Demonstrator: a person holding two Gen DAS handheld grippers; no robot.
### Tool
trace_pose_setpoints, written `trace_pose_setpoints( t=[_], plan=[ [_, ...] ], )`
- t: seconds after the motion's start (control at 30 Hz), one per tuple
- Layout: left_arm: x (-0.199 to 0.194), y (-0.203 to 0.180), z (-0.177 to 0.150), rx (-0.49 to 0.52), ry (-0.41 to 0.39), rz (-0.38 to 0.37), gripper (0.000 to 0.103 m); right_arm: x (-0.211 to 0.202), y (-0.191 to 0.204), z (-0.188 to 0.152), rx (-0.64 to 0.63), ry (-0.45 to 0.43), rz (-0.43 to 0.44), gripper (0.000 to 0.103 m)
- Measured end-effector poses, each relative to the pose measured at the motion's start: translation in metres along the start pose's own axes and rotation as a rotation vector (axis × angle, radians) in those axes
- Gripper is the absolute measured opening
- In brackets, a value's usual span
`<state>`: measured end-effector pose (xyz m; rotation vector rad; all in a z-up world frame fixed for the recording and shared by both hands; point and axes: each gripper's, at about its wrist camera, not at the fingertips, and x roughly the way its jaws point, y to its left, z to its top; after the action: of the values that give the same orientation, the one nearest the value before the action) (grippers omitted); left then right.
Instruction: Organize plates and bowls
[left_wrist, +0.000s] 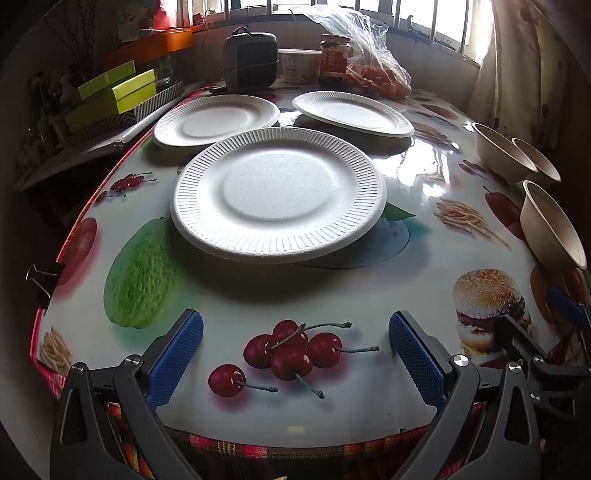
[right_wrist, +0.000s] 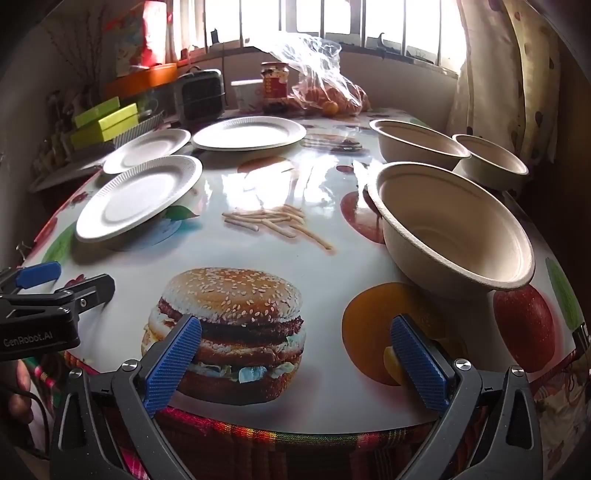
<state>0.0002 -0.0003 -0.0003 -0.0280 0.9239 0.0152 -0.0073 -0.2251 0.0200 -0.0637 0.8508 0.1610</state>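
Hovering at the near edge of the tabletop (left_wrist: 236, 299), you're holding both tools low and angled down at the scene. Your left hand-held gripper (left_wrist: 295, 354) is standing wide apart with nothing between its blue pads, just the printed cherries beneath. Your right hand-held gripper (right_wrist: 295, 358) is gaping equally wide over the printed burger, gripping nothing.

Straight ahead of the left tool, the near plate (left_wrist: 279, 194) is lying flat, with 2 more plates behind it: the far-left plate (left_wrist: 216, 120) and the far-right plate (left_wrist: 352, 112), all apart, none stacked. Over on the right side, the near bowl (right_wrist: 452, 227) is sitting upright just ahead of your right tool, with the middle bowl (right_wrist: 417, 144) and the far bowl (right_wrist: 491, 160) beyond it.

That split looks handy: plates for the left, bowls for the right. Nothing is nested yet, so I'd judge the sorting is only beginning.
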Motion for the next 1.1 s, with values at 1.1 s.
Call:
trace_pose_setpoints(
  t=[1.1],
  plan=[
    [-0.0033,-0.0045,0.0024,0.017,-0.018,-0.063,0.101,-0.0066,-0.0038,0.0000,0.019,-0.037,0.005,0.103]
  ],
)
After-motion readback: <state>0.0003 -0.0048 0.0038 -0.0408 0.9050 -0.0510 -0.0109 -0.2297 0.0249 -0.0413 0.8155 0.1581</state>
